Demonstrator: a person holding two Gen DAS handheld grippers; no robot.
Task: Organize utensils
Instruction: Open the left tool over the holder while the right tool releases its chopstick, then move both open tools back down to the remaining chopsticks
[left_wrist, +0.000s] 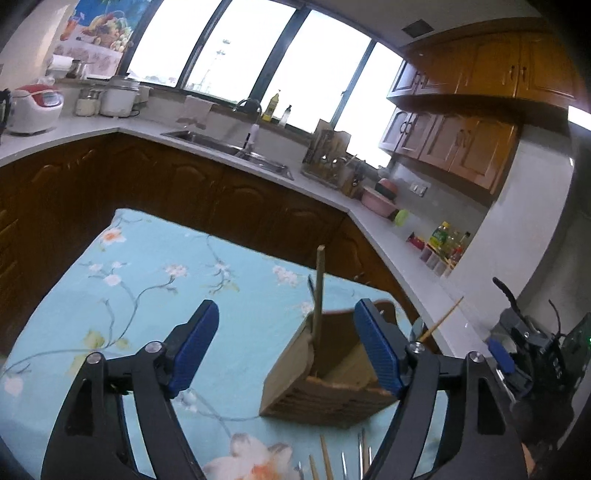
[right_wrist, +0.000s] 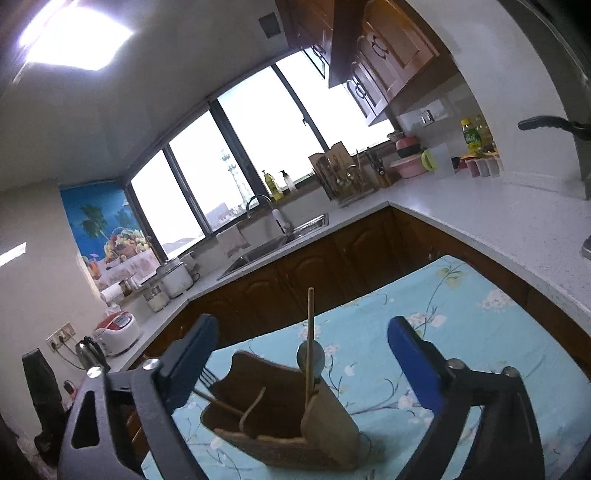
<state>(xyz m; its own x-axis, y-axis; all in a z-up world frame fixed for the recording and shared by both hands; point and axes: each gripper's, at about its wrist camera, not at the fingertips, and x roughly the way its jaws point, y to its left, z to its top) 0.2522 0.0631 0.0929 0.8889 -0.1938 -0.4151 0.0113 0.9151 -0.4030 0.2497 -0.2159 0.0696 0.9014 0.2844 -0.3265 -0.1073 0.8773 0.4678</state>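
A wooden utensil holder (left_wrist: 332, 380) stands on the blue floral tablecloth (left_wrist: 147, 288); it also shows in the right wrist view (right_wrist: 280, 413). A chopstick (left_wrist: 318, 291) stands upright in it, and the right wrist view shows this chopstick (right_wrist: 309, 343), a spoon (right_wrist: 310, 356) and a fork (right_wrist: 207, 376) in it. More chopsticks and metal utensils (left_wrist: 343, 461) lie on the cloth near the front edge. My left gripper (left_wrist: 284, 354) is open and empty, above and before the holder. My right gripper (right_wrist: 301, 358) is open and empty, around the holder's top.
Behind the table runs an L-shaped counter (left_wrist: 391, 236) with a sink (left_wrist: 229, 147), a dish rack (left_wrist: 327, 162), rice cookers (left_wrist: 35, 107), a pink bowl (left_wrist: 376, 199) and bottles (left_wrist: 447, 240). Dark wooden cabinets (left_wrist: 184, 192) stand below it. The other gripper (left_wrist: 528, 354) shows at right.
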